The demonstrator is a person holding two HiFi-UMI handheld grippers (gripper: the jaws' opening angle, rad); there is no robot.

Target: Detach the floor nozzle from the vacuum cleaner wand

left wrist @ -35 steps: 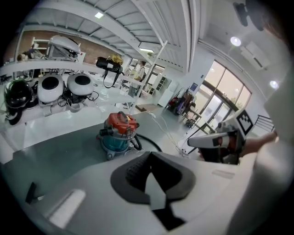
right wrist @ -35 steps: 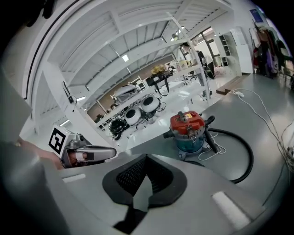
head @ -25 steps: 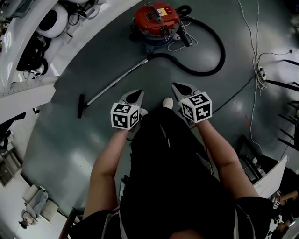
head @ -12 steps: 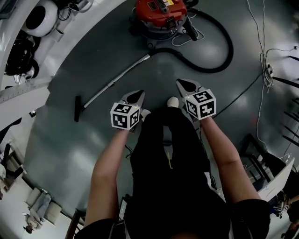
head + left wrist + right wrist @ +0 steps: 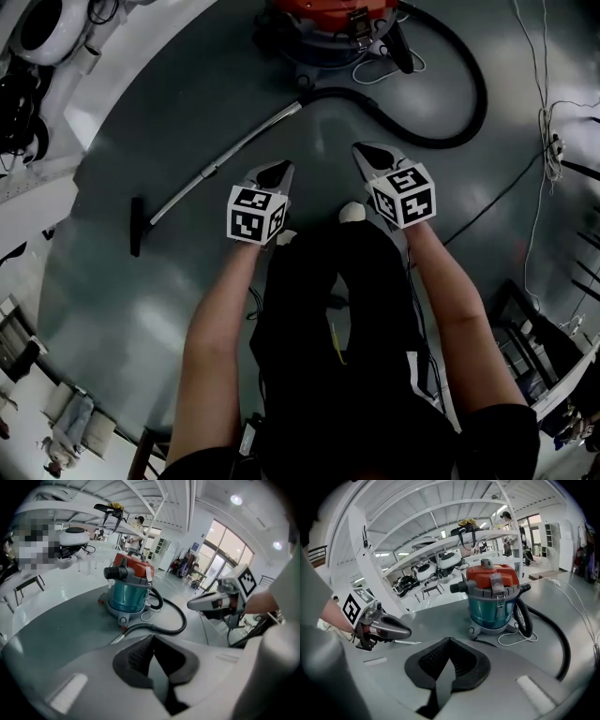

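The silver wand [image 5: 225, 159] lies slanted on the grey floor. A black floor nozzle [image 5: 137, 239] is on its lower left end, and a black hose [image 5: 450, 122] runs from its upper end to the red and teal vacuum cleaner [image 5: 328, 28]. My left gripper [image 5: 278, 172] hangs shut and empty just right of the wand's middle, clear of it. My right gripper [image 5: 367, 155] is also shut and empty, further right, below the hose. The left gripper view shows the vacuum cleaner [image 5: 129, 592] and the right gripper [image 5: 206, 603]. The right gripper view shows the vacuum cleaner [image 5: 494, 597] and the left gripper [image 5: 393, 629].
White shelving with machines [image 5: 28, 56] curves round the left side. Thin cables [image 5: 539, 131] trail over the floor at the right. Dark frames and boxes [image 5: 534, 347] stand at the lower right. The person's dark clothing [image 5: 347, 356] fills the middle of the head view.
Both grippers have sunk toward the floor. In the head view the vacuum cleaner has slid to the top edge and the nozzle further left. The jaws stay as they were.
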